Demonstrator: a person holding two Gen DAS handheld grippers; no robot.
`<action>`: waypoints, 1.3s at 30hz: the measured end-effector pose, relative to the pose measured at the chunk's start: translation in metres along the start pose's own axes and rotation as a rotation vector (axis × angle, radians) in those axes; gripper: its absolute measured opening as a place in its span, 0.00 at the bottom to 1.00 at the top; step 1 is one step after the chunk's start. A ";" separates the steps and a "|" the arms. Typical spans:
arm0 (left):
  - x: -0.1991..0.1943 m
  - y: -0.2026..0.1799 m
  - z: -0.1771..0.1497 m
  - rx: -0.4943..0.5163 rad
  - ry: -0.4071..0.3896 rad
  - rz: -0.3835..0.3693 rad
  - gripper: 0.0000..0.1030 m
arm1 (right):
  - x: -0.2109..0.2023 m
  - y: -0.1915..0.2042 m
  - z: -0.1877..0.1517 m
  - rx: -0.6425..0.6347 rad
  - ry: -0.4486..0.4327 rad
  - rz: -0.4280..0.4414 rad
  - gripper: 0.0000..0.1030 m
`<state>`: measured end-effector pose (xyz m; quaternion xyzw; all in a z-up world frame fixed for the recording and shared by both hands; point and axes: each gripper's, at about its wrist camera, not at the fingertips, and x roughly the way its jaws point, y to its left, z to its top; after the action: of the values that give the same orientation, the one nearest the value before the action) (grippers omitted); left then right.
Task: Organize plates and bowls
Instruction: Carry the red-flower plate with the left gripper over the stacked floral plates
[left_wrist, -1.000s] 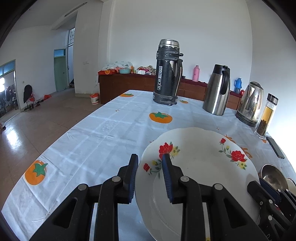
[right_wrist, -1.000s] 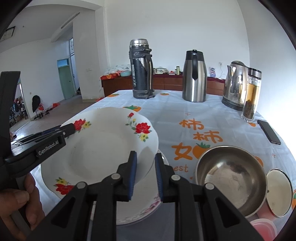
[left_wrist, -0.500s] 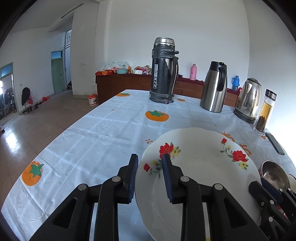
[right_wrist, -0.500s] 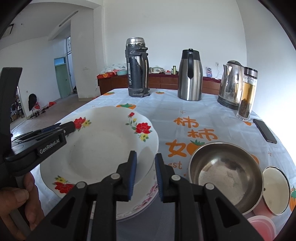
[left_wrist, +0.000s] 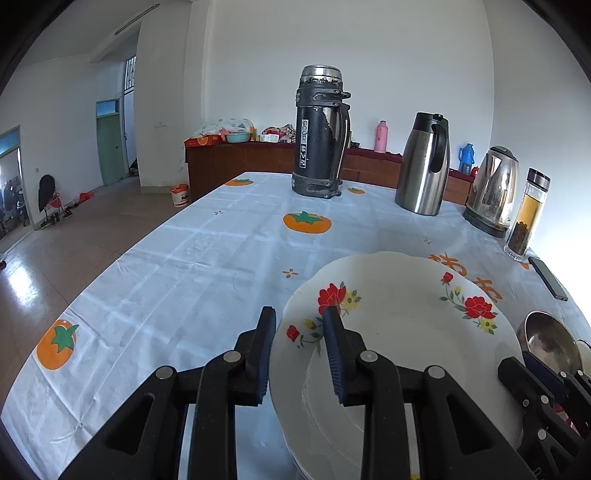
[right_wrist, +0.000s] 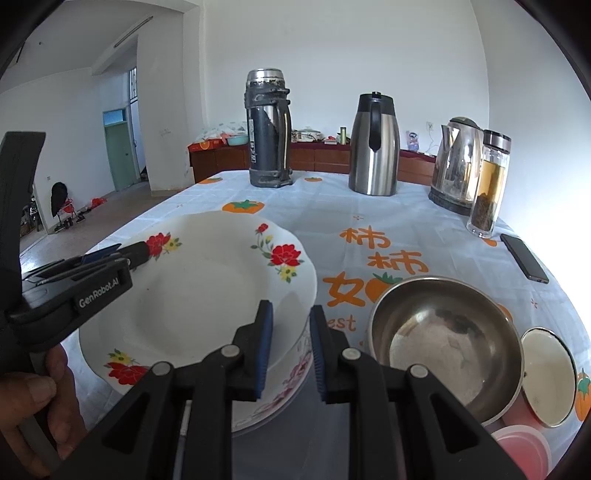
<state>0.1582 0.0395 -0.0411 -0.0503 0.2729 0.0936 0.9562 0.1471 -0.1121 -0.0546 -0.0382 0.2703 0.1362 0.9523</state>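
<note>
both grippers are clamping the same floral plate (right_wrist: 192, 291) by opposite rims and holding it, tilted, just above a second plate (right_wrist: 291, 373) that is lying on the persimmon-print tablecloth (left_wrist: 207, 258)

left gripper (left_wrist: 299, 350) is pinching the rim beside a red flower print, one pad under the lip and one on the upper face; right gripper (right_wrist: 288, 347) is biting the near edge the same way, jaws narrow and closed on the rim, not empty

a hand (right_wrist: 40, 398) is showing at the left gripper's grip in the right wrist view

steel bowl (right_wrist: 443, 343) is sitting just right of the plates, a small enamel lid or dish (right_wrist: 550, 373) and a pink plastic tub (right_wrist: 524, 450) beyond it; black flask (left_wrist: 321, 133), steel jug (left_wrist: 424, 162), kettle (left_wrist: 491, 188), tea bottle (left_wrist: 528, 214) and phone (left_wrist: 546, 273) are standing well apart at the far side

handling judgement: the plate is looking like glazed ceramic, so stiff, moderately heavy, slick under rubber pads and chippable; the scalloped rim is the only place to take hold, two opposed points keeping it level; lowering squarely onto the plate beneath seems the step in hand
</note>
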 end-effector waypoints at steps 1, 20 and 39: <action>0.000 0.000 0.000 0.000 0.001 -0.001 0.28 | 0.000 0.000 0.000 0.000 0.000 -0.001 0.20; 0.004 -0.004 -0.003 0.021 0.020 -0.014 0.28 | 0.001 -0.002 -0.002 0.002 0.011 -0.018 0.20; 0.007 -0.005 -0.006 0.035 0.042 -0.016 0.28 | 0.002 -0.005 -0.003 -0.002 0.018 -0.022 0.20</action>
<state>0.1621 0.0345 -0.0502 -0.0379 0.2939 0.0799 0.9517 0.1491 -0.1164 -0.0581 -0.0433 0.2783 0.1256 0.9513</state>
